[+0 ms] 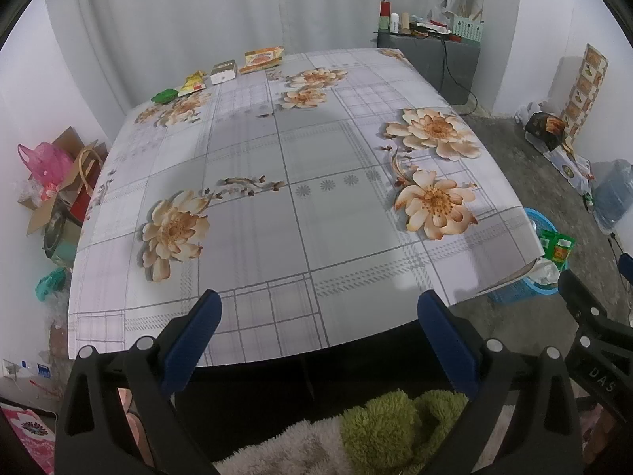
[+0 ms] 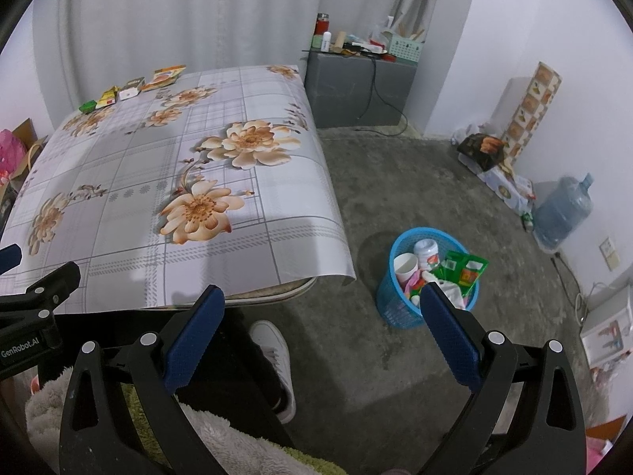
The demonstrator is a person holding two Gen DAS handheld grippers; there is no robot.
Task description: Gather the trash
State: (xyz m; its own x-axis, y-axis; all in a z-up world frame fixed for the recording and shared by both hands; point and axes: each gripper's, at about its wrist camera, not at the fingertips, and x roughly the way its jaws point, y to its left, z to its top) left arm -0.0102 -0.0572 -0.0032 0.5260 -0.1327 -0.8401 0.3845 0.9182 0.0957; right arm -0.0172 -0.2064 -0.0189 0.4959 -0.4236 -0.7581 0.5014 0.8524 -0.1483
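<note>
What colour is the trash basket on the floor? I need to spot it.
Blue, a mesh basket; clearest in the right wrist view.

walls: white | backdrop: pale curtain [image 1: 221,12] | floor: grey concrete [image 2: 415,182] | furniture: floral-clothed table [image 1: 277,206], grey cabinet [image 2: 356,91] in corner

Each handheld tool pairs black triangular-cutout arms with textured blue pads and silver rivets: the left gripper [image 1: 318,304] and the right gripper [image 2: 322,301] look identical. White lettering marks the black frames, "GenRobot.AI" on one. The person wears dark trousers and a white sneaker [image 2: 277,356].
</note>
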